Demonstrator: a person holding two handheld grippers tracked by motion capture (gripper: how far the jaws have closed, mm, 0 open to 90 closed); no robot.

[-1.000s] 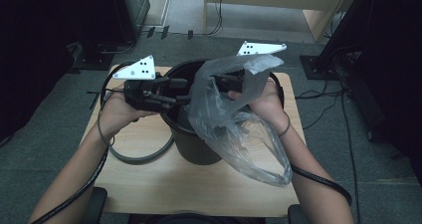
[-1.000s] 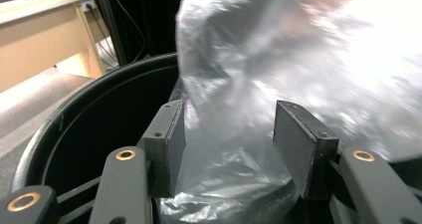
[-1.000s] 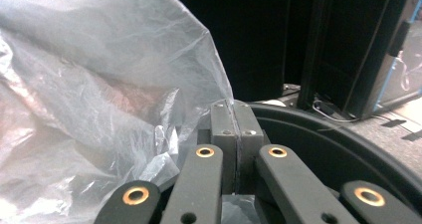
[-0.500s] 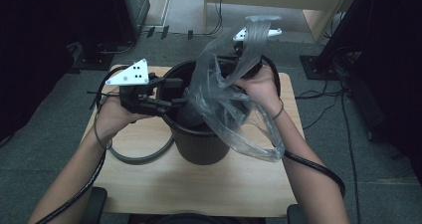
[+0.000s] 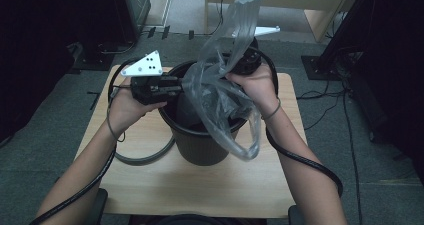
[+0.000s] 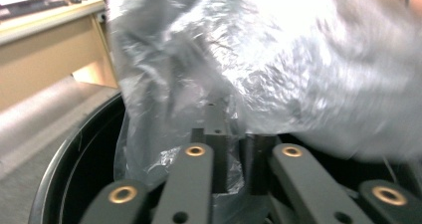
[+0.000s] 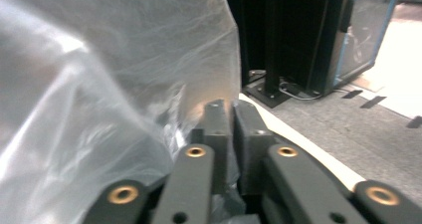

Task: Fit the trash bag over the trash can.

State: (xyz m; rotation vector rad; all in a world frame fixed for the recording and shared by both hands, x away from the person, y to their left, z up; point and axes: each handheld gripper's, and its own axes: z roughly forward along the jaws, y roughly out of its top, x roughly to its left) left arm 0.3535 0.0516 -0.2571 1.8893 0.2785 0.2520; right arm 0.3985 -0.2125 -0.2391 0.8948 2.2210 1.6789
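Fingers [image 6: 219,149] pinch crinkled clear plastic bag [image 5: 220,92] over black bin [image 5: 200,145].

One clear, crinkled plastic bag [image 5: 220,92] is counted, and one round black plastic bin [image 5: 200,145] beneath it. Two black two-jaw grippers are counted: the left gripper [image 5: 175,89] and the right gripper [image 5: 235,65]. One pale wooden rectangular table [image 5: 150,185] is seen, and one grey ring-shaped hoop [image 5: 140,159] is counted lying on it beside the bin.
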